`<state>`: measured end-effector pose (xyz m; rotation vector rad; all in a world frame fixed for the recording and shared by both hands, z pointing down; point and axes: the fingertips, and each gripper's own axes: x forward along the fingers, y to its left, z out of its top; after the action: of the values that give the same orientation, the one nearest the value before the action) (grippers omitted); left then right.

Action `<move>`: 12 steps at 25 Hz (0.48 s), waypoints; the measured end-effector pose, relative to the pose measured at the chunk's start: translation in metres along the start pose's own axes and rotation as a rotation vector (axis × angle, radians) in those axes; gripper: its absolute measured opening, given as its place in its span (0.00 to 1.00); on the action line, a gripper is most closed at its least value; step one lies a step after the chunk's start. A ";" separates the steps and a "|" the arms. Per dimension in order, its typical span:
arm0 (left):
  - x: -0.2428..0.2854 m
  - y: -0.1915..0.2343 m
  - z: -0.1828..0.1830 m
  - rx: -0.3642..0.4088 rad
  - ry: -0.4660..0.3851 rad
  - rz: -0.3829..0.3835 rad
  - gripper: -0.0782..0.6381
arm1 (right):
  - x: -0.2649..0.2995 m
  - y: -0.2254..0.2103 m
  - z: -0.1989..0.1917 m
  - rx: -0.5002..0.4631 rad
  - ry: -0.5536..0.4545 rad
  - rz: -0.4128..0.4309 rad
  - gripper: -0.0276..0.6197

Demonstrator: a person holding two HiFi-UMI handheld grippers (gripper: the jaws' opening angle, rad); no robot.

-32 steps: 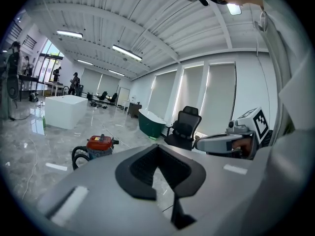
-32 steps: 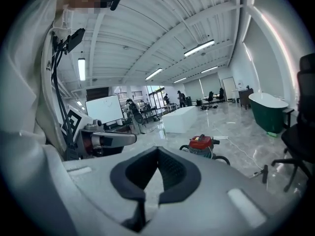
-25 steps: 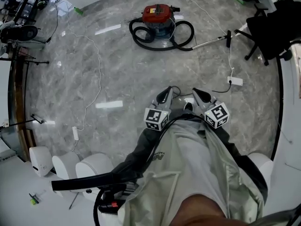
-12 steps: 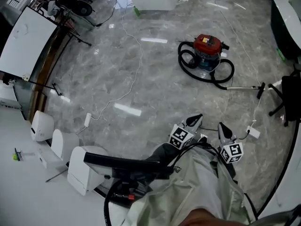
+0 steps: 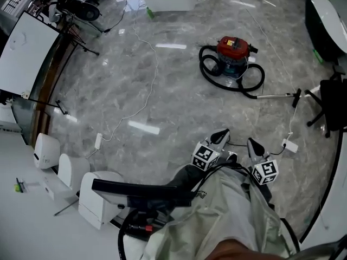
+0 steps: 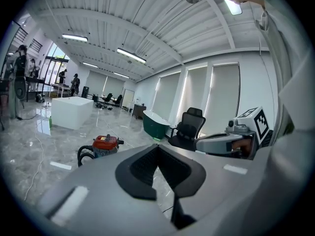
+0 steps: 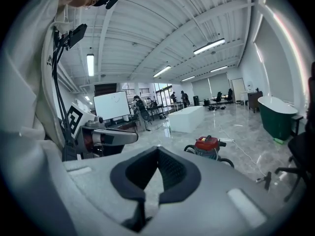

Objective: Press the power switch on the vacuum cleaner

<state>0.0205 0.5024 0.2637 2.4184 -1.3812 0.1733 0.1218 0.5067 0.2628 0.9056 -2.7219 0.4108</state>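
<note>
A red-topped vacuum cleaner [image 5: 233, 50] with a blue drum stands on the marble floor, its black hose [image 5: 217, 75] coiled round it and a wand [image 5: 276, 96] lying to its right. It also shows small in the left gripper view [image 6: 106, 144] and the right gripper view [image 7: 206, 145]. My left gripper [image 5: 221, 136] and right gripper [image 5: 252, 145] are held close to my body, well short of the vacuum. Both have their jaws closed together with nothing between them.
A white cable [image 5: 146, 85] trails across the floor to a plug block [image 5: 98, 141]. A second white plug block [image 5: 289, 145] lies right of the grippers. A black office chair [image 5: 331, 110] stands at the right, white units [image 5: 70, 169] at the lower left, and a tripod [image 5: 81, 42] at the upper left.
The head view swung a second ago, shifting the vacuum from upper middle to upper right; in the last half second it barely shifted. The grippers stay shut near my body.
</note>
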 end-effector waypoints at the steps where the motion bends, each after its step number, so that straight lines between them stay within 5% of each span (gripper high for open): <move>1: 0.000 -0.003 -0.002 -0.002 0.002 -0.005 0.11 | -0.003 0.001 -0.002 -0.001 0.003 -0.006 0.04; 12: 0.026 -0.032 -0.004 0.034 0.039 -0.140 0.11 | -0.036 -0.020 -0.005 0.033 -0.036 -0.138 0.04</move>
<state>0.0617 0.4976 0.2669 2.5147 -1.1966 0.2084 0.1625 0.5126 0.2594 1.1113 -2.6708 0.4164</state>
